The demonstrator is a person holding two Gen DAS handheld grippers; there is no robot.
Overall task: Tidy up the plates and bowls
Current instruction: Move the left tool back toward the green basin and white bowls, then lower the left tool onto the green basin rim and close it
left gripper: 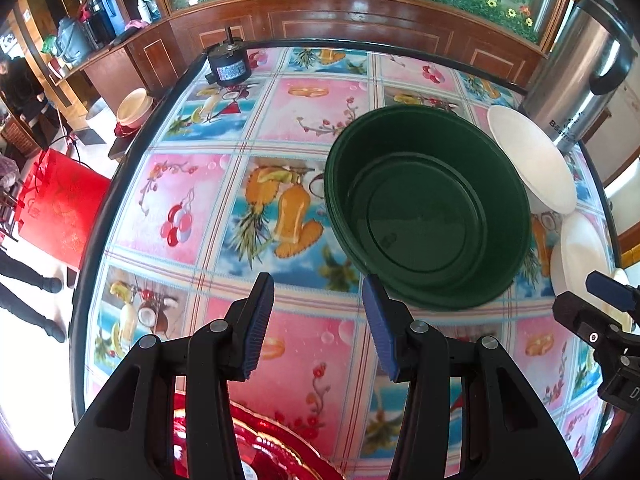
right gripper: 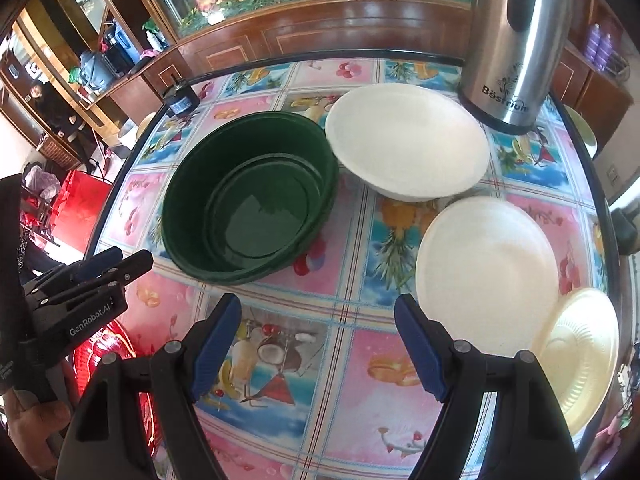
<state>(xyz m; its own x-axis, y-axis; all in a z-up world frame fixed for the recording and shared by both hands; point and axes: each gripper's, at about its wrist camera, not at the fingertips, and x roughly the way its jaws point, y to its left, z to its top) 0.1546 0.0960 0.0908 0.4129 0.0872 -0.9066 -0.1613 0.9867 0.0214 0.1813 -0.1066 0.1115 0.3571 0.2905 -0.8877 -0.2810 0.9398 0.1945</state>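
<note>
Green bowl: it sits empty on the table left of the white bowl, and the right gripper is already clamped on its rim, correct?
Not quite. The right gripper is open and holds nothing, short of the green bowl, as the right wrist view shows. The rest stands: it is empty, left of the white bowl.

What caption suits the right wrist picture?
Open right tongs hover over a fruit-print table with green bowl, white bowls, plates and a kettle.

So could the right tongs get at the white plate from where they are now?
Probably yes. The right tongs stand open and empty above the tablecloth, and the white plate lies just ahead to their right with nothing on it. The yellow plate only overlaps its near edge.
</note>
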